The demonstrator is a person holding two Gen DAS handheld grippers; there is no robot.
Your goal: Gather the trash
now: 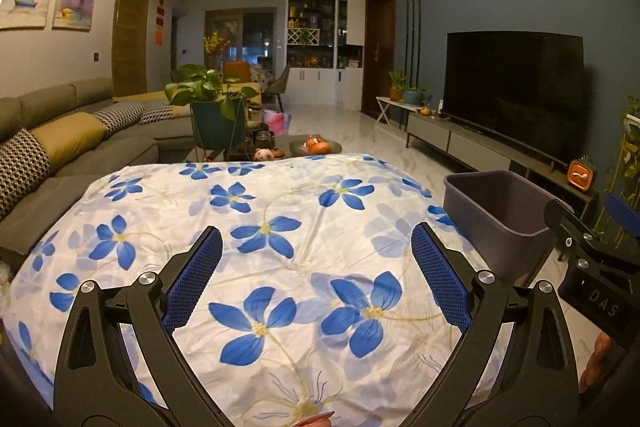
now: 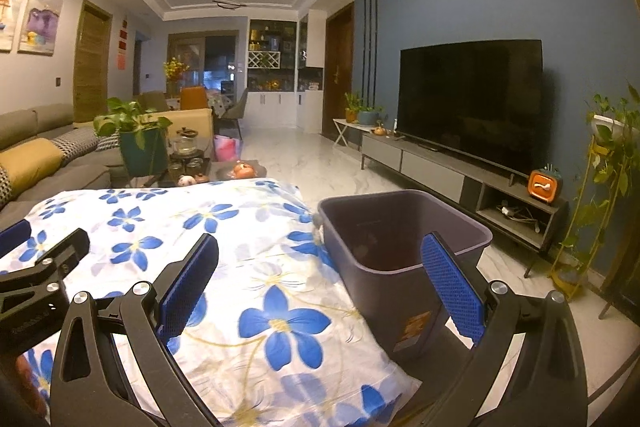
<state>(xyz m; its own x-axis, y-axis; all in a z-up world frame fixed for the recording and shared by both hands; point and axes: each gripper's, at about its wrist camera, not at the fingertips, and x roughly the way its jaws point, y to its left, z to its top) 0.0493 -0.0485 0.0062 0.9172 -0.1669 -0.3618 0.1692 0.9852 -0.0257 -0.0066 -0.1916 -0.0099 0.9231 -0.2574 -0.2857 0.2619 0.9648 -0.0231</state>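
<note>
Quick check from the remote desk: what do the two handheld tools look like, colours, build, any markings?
Both match: the left tool and right tool have matte black, cut-out linkage arms with round silver pivot bolts, and flat fingers faced with blue textured pads. The right tool's black body carries pale lettering that looks like "DAS". No cables or sleeves show.

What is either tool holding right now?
Nothing. The left tool is open above the floral cloth; the right tool is open by the purple bin.
</note>
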